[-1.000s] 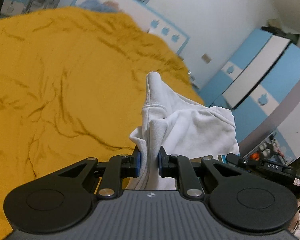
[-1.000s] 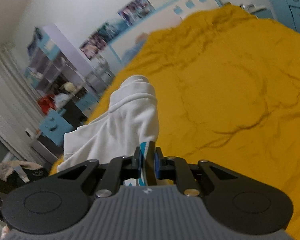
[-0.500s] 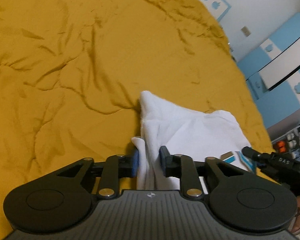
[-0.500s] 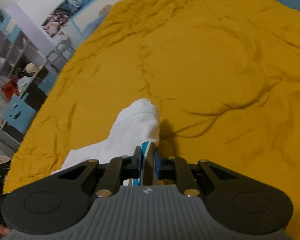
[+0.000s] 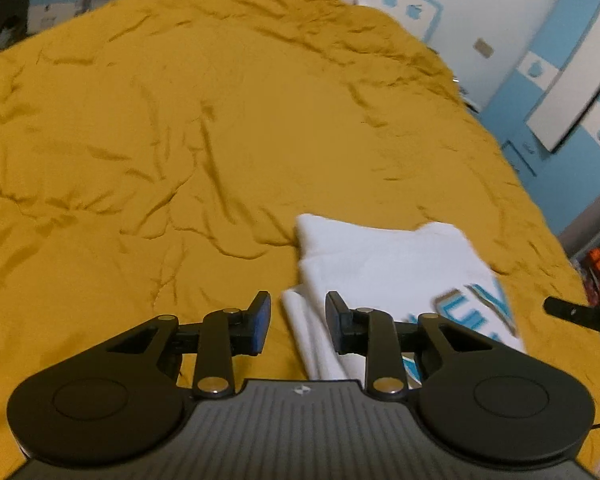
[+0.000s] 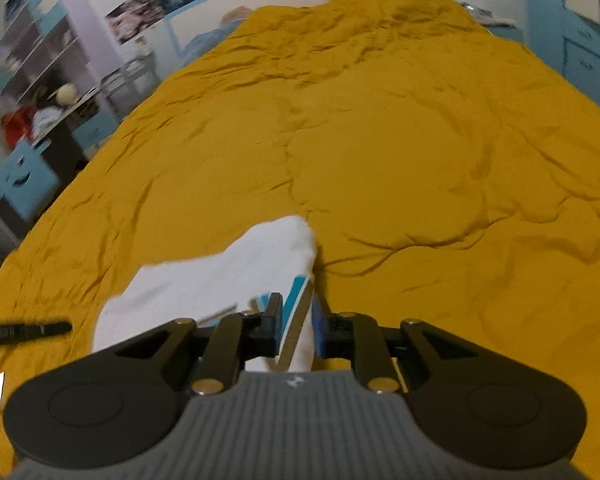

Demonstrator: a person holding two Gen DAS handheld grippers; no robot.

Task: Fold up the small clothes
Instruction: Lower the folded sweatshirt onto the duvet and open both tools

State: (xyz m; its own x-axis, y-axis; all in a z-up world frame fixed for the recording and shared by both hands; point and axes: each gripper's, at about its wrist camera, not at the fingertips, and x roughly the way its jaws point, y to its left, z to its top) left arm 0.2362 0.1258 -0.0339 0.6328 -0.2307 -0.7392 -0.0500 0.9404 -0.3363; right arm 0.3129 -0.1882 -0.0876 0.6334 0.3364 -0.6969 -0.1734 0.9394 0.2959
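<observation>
A small white garment (image 5: 388, 264) with blue lettering lies folded on the yellow bedspread (image 5: 220, 140). My left gripper (image 5: 298, 320) is open, its jaws apart over the garment's left edge, with cloth between them but not clamped. In the right wrist view the same white garment (image 6: 220, 280) lies on the bedspread (image 6: 420, 160). My right gripper (image 6: 296, 326) has its jaws slightly apart, with the garment's right edge and a blue stripe still between the pads.
Blue and white cabinets (image 5: 560, 92) stand past the bed's right side. Shelves and a blue box (image 6: 24, 176) stand on the left. The tip of the other gripper (image 5: 580, 314) shows at the right edge.
Both grippers brought the lifted garment down onto the bed. The left jaws opened and let the cloth go. The right jaws have widened slightly.
</observation>
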